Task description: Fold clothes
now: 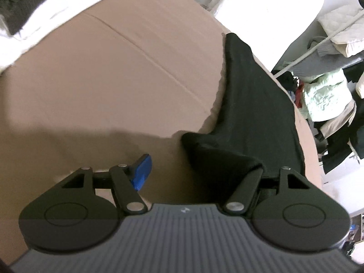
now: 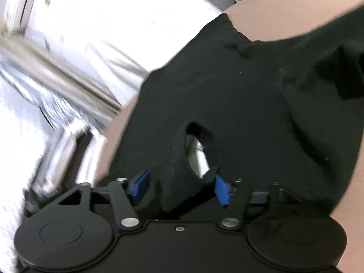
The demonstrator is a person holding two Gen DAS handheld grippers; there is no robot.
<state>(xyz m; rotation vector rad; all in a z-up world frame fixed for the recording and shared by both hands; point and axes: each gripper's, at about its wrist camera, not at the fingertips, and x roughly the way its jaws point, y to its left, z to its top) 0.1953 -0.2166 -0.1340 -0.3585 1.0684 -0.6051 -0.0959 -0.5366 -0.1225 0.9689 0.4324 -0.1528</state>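
Left wrist: left tongs (image 1: 200, 170) spread, black garment (image 1: 257, 104) draped over one finger along tabletop (image 1: 91, 86) edge. Right tongs (image 2: 179, 188) spread, cloth between, probably for fold.

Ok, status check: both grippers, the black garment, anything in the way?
Left gripper open, cloth draped over one side. Right gripper open, fabric bunched between its fingers. Black garment partly folded on the brown surface. Nothing blocking.

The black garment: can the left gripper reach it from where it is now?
Probably yes. In the left wrist view the black garment already lies over the right side of the left gripper, whose jaws stand wide apart, and nothing is between them on the cardboard.
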